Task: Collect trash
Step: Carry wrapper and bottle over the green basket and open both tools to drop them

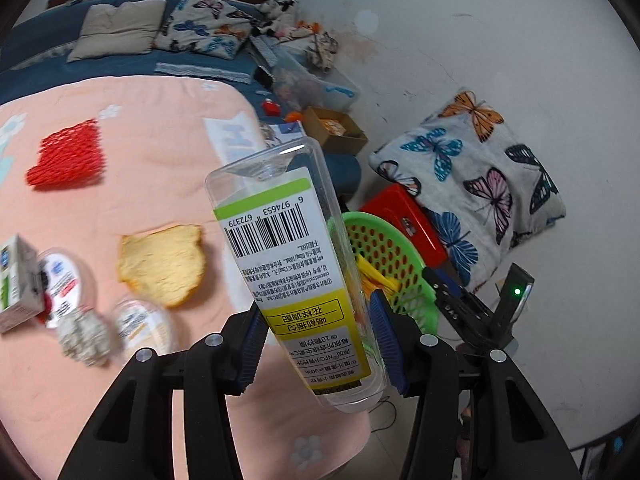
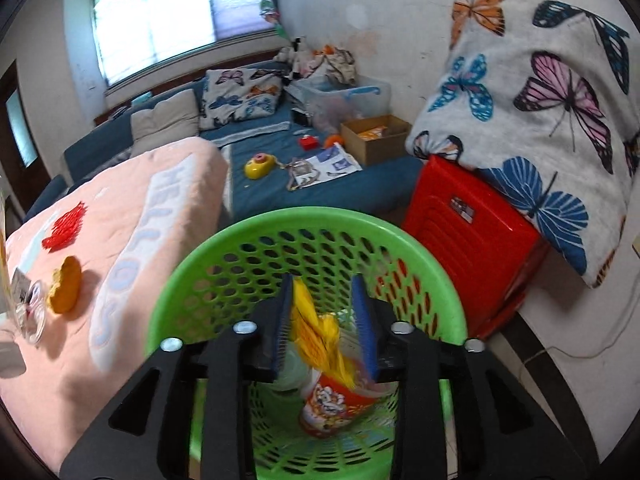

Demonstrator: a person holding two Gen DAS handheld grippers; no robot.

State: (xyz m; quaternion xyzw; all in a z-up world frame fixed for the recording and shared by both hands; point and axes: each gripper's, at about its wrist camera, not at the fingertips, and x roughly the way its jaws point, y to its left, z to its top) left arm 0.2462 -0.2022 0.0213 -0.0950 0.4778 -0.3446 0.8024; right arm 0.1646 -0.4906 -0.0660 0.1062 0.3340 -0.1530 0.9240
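Our left gripper (image 1: 320,340) clamps a clear plastic bottle (image 1: 296,272) over the pink blanket's (image 1: 160,140) edge; our right gripper (image 2: 326,328), jaws apart, hangs above the green basket (image 2: 248,236), yellow wrapper (image 2: 320,332) between them.

Green perforated plastic basket (image 2: 256,240) on floor, just right of pink-blanketed bed (image 2: 132,216), left of red plastic stool (image 2: 472,236). Inside basket, yellow crumpled wrapper (image 2: 320,336) above red printed paper cup (image 2: 332,404). On bed, red foam net (image 1: 68,156) behind orange peel (image 1: 164,264).
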